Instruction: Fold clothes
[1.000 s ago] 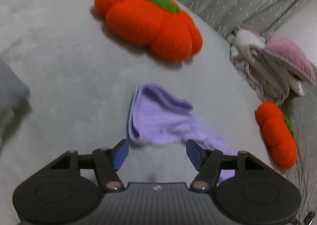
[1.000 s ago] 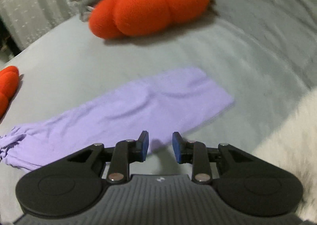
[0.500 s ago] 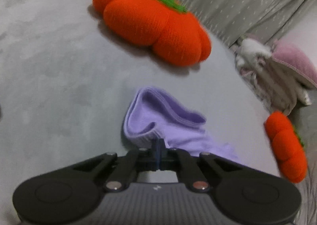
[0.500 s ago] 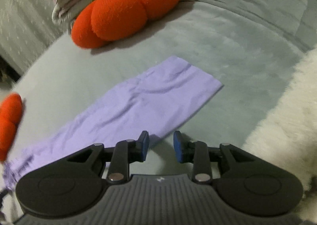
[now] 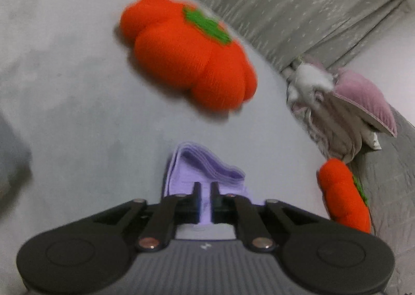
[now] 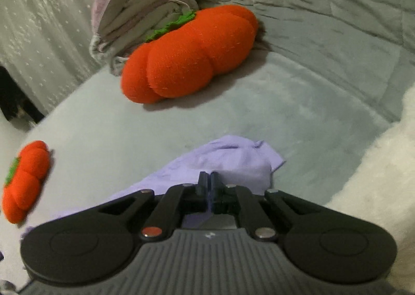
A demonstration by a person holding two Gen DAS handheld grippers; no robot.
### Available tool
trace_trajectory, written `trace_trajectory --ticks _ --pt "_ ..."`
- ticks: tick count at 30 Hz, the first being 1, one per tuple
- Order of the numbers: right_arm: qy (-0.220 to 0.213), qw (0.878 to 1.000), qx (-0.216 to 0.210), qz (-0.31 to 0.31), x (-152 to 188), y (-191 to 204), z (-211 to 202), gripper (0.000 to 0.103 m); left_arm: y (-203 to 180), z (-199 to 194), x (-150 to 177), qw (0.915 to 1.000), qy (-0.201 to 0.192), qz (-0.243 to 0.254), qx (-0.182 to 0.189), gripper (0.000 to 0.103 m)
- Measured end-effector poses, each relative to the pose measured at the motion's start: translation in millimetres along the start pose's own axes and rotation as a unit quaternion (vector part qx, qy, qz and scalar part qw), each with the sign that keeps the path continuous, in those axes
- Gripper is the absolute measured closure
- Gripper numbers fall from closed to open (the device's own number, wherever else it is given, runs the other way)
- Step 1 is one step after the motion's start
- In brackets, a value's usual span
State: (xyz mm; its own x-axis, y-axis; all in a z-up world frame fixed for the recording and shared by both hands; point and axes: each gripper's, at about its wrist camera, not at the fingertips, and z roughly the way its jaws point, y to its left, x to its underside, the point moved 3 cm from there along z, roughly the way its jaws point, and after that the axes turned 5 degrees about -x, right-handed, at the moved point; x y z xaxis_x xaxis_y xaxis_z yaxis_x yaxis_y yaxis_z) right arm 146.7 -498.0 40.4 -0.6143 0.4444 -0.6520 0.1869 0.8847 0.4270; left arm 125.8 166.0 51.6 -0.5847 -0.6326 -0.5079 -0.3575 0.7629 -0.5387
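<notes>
Both black two-finger grippers, left [image 5: 205, 192] and right [image 6: 209, 184], pinch opposite ends of the lilac knit garment [image 6: 228, 162]; folding grasp secured, next bringing ends together evenly.

large orange pumpkin cushion [image 5: 189, 56] with green stem patch, at 12 o'clock in left wrist view, lying on grey bed cover [image 5: 64, 92]. smaller orange pumpkin cushion [image 5: 343, 196] at 3 o'clock. pile of pink and white bedding [image 5: 345, 110] at 2 o'clock. grey dotted curtain [image 5: 298, 1] behind. white fluffy blanket [image 6: 384, 165] at 3 o'clock in right wrist view.
</notes>
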Motion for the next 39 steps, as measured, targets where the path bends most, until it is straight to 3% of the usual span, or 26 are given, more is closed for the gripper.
trace_trajectory --ticks 3,6,7,8,9,10,12,15,20,24,26,29,34,35,37,38,39 --pt "-0.002 1.0 0.004 0.001 3.5 -2.5 1.8 0.101 -4.2 16.1 17.8 0.9994 0.004 0.026 -0.024 0.044" --pt "-0.01 1.0 0.001 0.008 8.6 -2.9 3.2 0.101 -13.2 32.0 22.0 0.9943 -0.024 0.072 -0.074 0.04" --pt "-0.013 1.0 -0.001 0.012 9.5 -3.2 4.0 0.101 -15.7 36.7 22.4 0.9938 -0.03 0.076 -0.076 0.04" --pt "-0.016 1.0 -0.003 0.016 10.2 -3.3 4.8 0.101 -18.2 41.5 22.9 0.994 -0.033 0.076 -0.071 0.049" --pt "-0.018 1.0 -0.003 0.016 9.5 -2.1 6.1 0.101 -20.6 46.2 22.6 0.9945 -0.027 0.076 -0.066 0.09" --pt "-0.019 1.0 -0.002 0.012 7.9 0.2 7.1 0.101 -23.1 51.0 21.7 0.995 -0.018 0.076 -0.062 0.098" --pt "-0.028 1.0 -0.004 0.004 -1.9 6.5 3.9 0.101 -25.3 53.5 12.7 0.9965 -0.012 0.066 -0.051 0.101" --pt "-0.049 0.999 -0.014 -0.003 -24.5 17.9 -6.9 0.101 -20.8 33.2 -26.4 0.9981 -0.048 0.026 -0.029 0.101" --pt "-0.082 0.996 -0.031 -0.016 -62.0 36.9 -24.9 0.101 -19.3 -16.7 -108.8 0.9955 -0.091 -0.02 -0.012 0.103" --pt "-0.109 0.993 -0.044 -0.026 -92.0 52.1 -39.5 0.101 -16.1 -72.6 -131.4 0.9904 -0.13 -0.036 0.03 0.103" --pt "-0.121 0.991 -0.05 -0.031 -105.0 58.6 -47.4 0.101 -7.6 -94.2 -125.5 0.9893 -0.133 -0.042 0.044 0.103" --pt "-0.102 0.993 -0.035 -0.052 -80.7 41.9 -70.8 0.101 7.2 -109.1 -94.3 0.9933 -0.111 -0.018 0.028 0.103" --pt "-0.038 0.995 0.028 -0.093 -14.4 1.3 -69.2 0.101 -0.2 -69.4 -27.4 0.999 -0.032 0.026 0.017 0.102" --pt "-0.029 0.995 0.035 -0.088 -5.0 -4.9 -64.1 0.101 -7.0 -57.7 -16.9 0.9991 -0.02 0.034 0.013 0.099" --pt "-0.02 0.996 0.037 -0.078 6.4 -11.1 -56.8 0.101 -28.3 -35.9 1.0 0.9981 0.002 0.06 0.014 0.083" --pt "-0.02 0.996 0.037 -0.076 9.5 -11.8 -54.8 0.101 -40.8 -25.6 7.8 0.9969 0.008 0.077 0.014 0.068" --pt "-0.021 0.996 0.037 -0.073 12.7 -12.4 -52.8 0.101 -51.9 -15.0 11.6 0.9959 0.01 0.089 0.01 0.062"
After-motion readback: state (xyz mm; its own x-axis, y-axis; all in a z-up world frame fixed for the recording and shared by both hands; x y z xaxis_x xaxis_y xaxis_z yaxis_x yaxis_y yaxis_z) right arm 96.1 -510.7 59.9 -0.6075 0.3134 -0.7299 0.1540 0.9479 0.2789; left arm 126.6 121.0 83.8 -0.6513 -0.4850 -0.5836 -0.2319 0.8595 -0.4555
